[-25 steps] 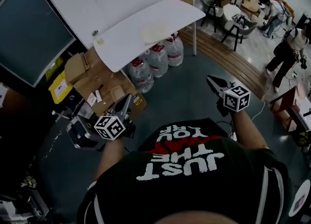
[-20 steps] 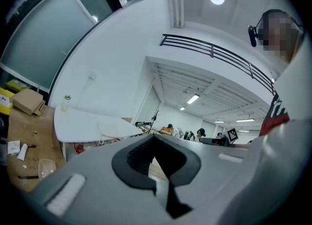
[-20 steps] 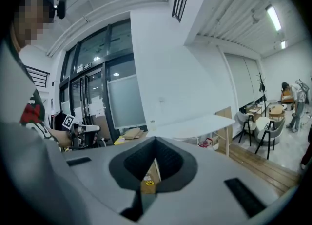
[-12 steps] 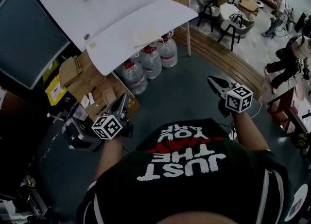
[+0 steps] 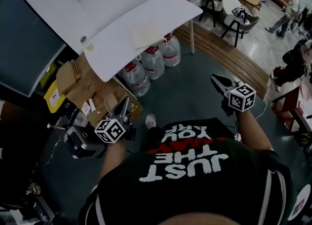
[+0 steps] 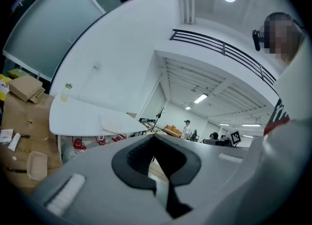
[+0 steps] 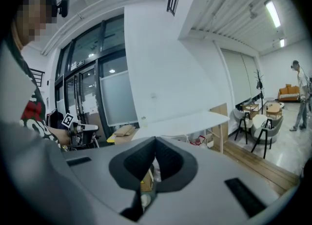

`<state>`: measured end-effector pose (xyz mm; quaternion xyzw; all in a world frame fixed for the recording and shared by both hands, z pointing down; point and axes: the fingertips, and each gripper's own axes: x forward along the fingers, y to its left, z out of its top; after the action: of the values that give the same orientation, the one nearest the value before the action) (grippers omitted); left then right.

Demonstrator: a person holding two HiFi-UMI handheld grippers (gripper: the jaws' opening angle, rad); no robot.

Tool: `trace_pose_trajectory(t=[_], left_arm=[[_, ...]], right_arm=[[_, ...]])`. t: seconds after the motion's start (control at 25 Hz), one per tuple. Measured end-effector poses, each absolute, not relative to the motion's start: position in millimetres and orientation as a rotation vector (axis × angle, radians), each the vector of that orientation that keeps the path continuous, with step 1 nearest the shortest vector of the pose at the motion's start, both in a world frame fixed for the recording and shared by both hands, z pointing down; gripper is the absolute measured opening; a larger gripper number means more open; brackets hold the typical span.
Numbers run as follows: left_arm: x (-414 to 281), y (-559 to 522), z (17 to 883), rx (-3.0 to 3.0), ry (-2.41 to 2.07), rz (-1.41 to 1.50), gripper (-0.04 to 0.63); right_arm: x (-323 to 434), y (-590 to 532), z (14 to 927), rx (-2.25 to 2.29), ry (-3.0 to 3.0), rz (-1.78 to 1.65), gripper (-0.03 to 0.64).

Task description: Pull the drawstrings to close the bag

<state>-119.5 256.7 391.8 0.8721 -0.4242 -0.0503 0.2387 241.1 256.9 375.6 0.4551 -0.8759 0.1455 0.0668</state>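
The gripper views show my fingers best: pressed together on nothing, on the left gripper (image 6: 154, 141) and the right gripper (image 7: 155, 142) alike. Only the head view shows my shirt (image 5: 185, 166), printed "JUST THE" and "YOU" around a red word I cannot read. A pale flat piece, seemingly the bag (image 5: 146, 35), lies on the white bench (image 5: 117, 48), well ahead of both pairs of fingers.

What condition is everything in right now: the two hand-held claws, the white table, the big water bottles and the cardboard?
left gripper: shut, nothing between its jaws.
right gripper: shut, nothing between its jaws.
white table: standing, with a flat pale thing lying on top.
water bottles: upright under the table, red caps on.
cardboard: piled loosely on the floor beside the table.
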Motion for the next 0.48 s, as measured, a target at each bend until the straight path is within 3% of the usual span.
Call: trace_pose_trajectory(t=[0.48], left_arm=[[-182.4, 8.8, 417.8, 2.485, -0.839, 0.003, 0.000]], right_arm=[[143.4, 41.4, 358.6, 1.552, -2.507, 0.427, 0.006]])
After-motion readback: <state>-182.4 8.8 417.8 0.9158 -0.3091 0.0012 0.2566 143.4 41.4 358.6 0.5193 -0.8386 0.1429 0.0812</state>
